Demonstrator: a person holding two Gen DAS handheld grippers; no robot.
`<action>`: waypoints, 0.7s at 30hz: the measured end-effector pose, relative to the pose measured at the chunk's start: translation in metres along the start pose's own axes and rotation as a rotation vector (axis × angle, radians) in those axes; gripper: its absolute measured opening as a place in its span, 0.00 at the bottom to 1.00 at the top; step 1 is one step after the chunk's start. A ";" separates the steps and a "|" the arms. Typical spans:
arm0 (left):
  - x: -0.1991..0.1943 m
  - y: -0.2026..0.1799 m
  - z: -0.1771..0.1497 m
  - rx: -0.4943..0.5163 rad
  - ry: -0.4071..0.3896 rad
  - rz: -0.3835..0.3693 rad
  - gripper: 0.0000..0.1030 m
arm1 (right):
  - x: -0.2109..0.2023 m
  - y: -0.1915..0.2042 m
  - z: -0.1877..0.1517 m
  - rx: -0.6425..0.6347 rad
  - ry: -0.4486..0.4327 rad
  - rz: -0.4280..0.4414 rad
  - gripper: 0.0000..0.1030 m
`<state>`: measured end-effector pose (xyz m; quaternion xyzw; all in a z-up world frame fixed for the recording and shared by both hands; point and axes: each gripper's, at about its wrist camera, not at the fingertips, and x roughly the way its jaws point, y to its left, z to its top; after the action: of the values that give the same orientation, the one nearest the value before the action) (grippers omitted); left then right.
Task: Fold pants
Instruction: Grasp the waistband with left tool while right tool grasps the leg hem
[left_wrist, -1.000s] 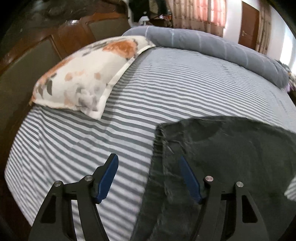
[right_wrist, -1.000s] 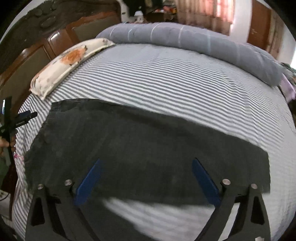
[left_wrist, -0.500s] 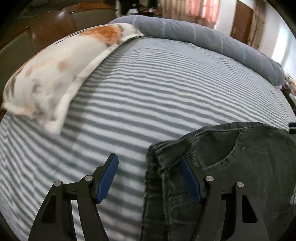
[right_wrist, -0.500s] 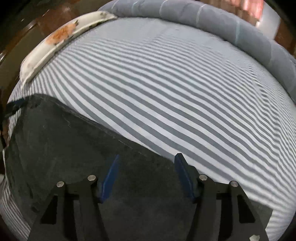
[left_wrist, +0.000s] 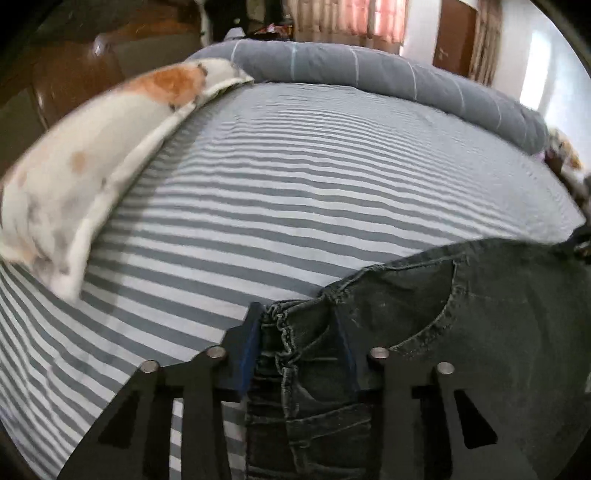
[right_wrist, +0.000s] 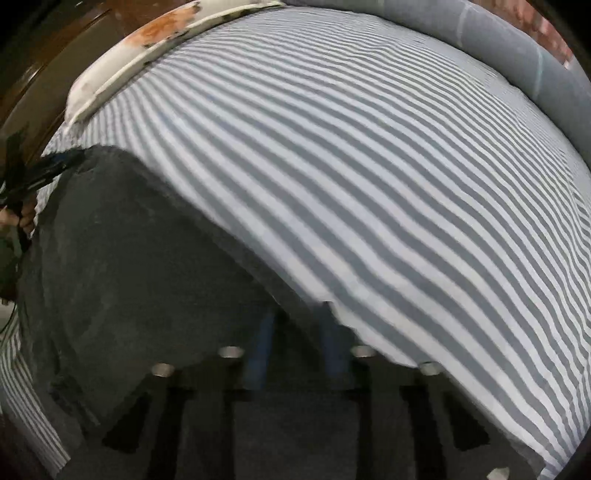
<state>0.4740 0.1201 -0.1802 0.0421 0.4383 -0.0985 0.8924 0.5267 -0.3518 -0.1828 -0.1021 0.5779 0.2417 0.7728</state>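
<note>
Presently: pants, dark denim, flat on striped bed, pillow well apart. Left gripper, jaws just closing, pinches the bunched waistband corner. Right gripper, jaws just closing, nips the far leg edge. Likely purpose: two anchor points for lifting one fold.

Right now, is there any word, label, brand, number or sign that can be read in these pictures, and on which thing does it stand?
None can be read.
Pants: seams and a pocket only, no label visible.
Pillow: orange and grey blotches, no text.
Sheet: plain stripes.
Right wrist view: blurred, no text visible.
</note>
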 end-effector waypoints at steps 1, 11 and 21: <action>-0.003 -0.003 0.000 0.011 -0.011 0.012 0.25 | -0.003 0.007 -0.001 -0.013 -0.002 -0.013 0.11; -0.048 0.011 0.005 -0.162 -0.195 -0.049 0.15 | -0.050 0.005 -0.012 0.060 -0.214 -0.129 0.05; -0.009 0.014 0.000 -0.179 -0.108 0.050 0.18 | 0.007 -0.004 0.000 0.132 -0.132 -0.153 0.12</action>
<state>0.4715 0.1353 -0.1730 -0.0324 0.3956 -0.0388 0.9170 0.5300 -0.3538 -0.1897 -0.0785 0.5310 0.1498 0.8303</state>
